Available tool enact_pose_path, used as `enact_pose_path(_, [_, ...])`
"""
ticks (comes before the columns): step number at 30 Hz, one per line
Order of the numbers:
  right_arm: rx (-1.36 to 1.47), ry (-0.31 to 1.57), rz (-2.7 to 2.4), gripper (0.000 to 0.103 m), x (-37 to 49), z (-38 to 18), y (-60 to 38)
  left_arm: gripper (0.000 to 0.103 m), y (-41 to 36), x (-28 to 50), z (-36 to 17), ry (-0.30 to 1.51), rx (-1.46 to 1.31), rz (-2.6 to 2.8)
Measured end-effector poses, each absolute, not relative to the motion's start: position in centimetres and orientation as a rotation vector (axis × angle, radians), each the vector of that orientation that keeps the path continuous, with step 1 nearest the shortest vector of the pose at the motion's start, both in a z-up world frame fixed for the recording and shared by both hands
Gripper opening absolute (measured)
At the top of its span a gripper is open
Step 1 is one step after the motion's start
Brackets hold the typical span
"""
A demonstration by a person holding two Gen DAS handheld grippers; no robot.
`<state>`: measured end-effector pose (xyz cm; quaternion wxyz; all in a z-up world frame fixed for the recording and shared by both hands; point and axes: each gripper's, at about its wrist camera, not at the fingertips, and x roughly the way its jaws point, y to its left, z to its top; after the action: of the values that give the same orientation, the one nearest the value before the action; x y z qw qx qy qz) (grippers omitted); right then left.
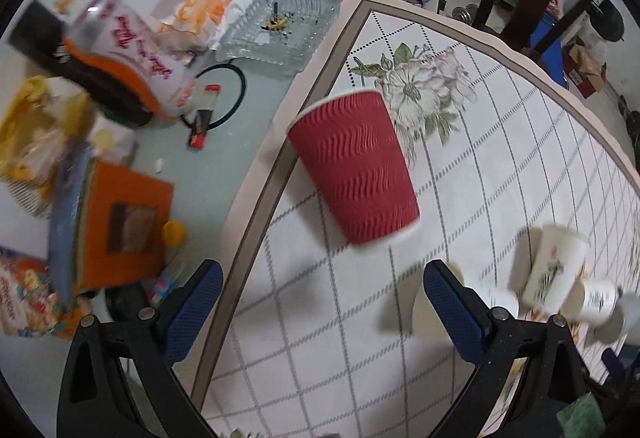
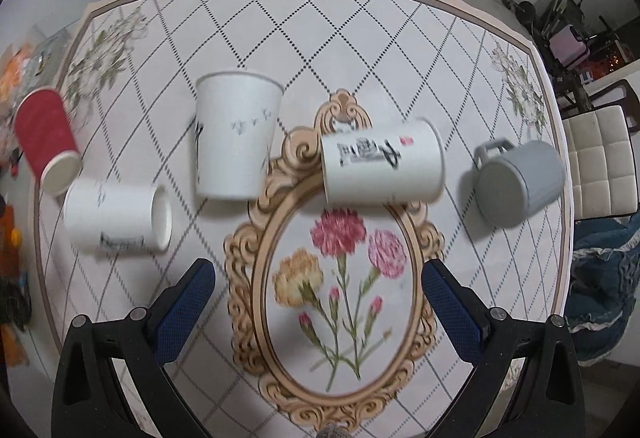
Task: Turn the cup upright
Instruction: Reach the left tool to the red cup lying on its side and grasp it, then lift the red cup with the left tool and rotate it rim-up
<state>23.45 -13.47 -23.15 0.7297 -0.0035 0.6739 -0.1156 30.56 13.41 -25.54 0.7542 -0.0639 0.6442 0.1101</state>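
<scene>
Blue pads frame both views: my left hand-held gripper (image 1: 322, 302) gapes wide and empty, lined up on the red cup (image 1: 354, 170) lying at twelve o'clock on the surface (image 1: 500, 126). I judge that spread suits its girth. Right hand-held gripper (image 2: 318, 298) is equally wide, idle. Motion blur hides the cup's rim.

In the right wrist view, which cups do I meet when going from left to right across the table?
Red cup → white cup on its side → tall white cup → white cup with black writing → grey mug.
</scene>
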Motion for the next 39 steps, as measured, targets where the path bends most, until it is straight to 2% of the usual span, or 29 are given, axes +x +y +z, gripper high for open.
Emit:
enact_pose_path(12, [-0.007, 1.507, -0.331, 0.103, 27.7, -25.8, -14.1, 0.101, 14.1, 36.0, -31.4, 1.489, -0.289, 0.183])
enact_pose_path(15, [-0.010, 1.509, -0.347, 0.103, 28.0, -26.1, -14.4, 0.095, 14.3, 36.5, -32.7, 1.508, -0.329, 0.173])
enact_pose_path(16, [-0.012, 1.510, -0.352, 0.103, 28.1, -26.2, -14.6, 0.084, 14.4, 36.6, -33.0, 1.511, -0.340, 0.170])
enact_pose_path(17, [-0.012, 1.511, -0.356, 0.103, 28.1, -26.3, -14.7, 0.078, 14.5, 36.7, -33.3, 1.517, -0.354, 0.167])
enact_pose_path(19, [-0.016, 1.511, -0.364, 0.103, 28.3, -26.3, -14.9, 0.076, 14.8, 36.7, -33.7, 1.511, -0.375, 0.161])
enact_pose_path(29, [-0.024, 1.499, -0.392, 0.103, 28.1, -25.8, -15.2, 0.075, 14.8, 36.3, -32.4, 1.453, -0.230, 0.164])
enact_pose_path(39, [-0.031, 1.449, -0.383, 0.103, 26.4, -23.0, -14.4, 0.075, 14.5, 33.4, -26.3, 1.331, -0.088, 0.134])
